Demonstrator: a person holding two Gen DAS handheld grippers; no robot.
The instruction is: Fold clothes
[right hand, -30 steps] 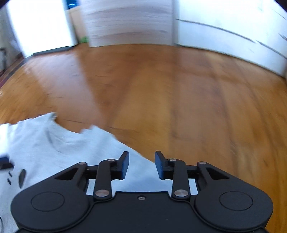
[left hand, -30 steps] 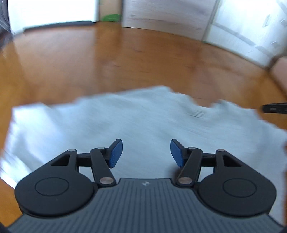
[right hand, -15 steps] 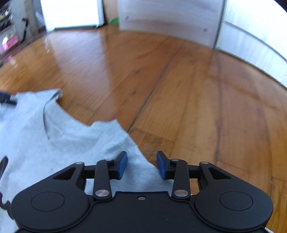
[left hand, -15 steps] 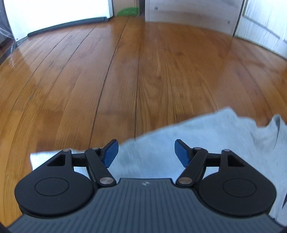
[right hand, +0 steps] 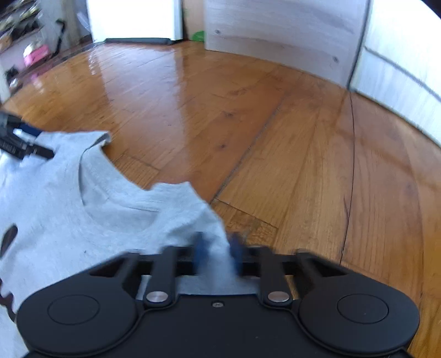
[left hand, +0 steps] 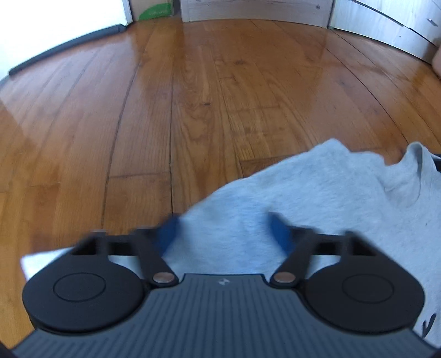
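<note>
A light grey T-shirt (left hand: 317,198) lies flat on the wooden floor, its neckline (right hand: 91,176) facing away from me. My left gripper (left hand: 224,234) hovers low over the shirt's left shoulder edge, its blue fingers wide apart with fabric beneath them. In the right wrist view the T-shirt (right hand: 82,214) fills the lower left. My right gripper (right hand: 219,247) has its blurred blue fingers drawn close, with the right shoulder's cloth pinched up between them. The left gripper's fingers (right hand: 30,130) show at the far left by the other shoulder.
Bare wooden floor (left hand: 193,96) stretches ahead of both grippers. A pale wooden panel (right hand: 275,35) and white cabinet fronts (right hand: 399,77) line the far side. A green object (left hand: 154,12) sits by the wall, and cluttered shelves (right hand: 27,49) stand far left.
Both grippers moved from over the shirt to its shoulder edges and dropped lower. The right gripper's fingers have narrowed onto the shoulder fabric. The left one stays wide.
</note>
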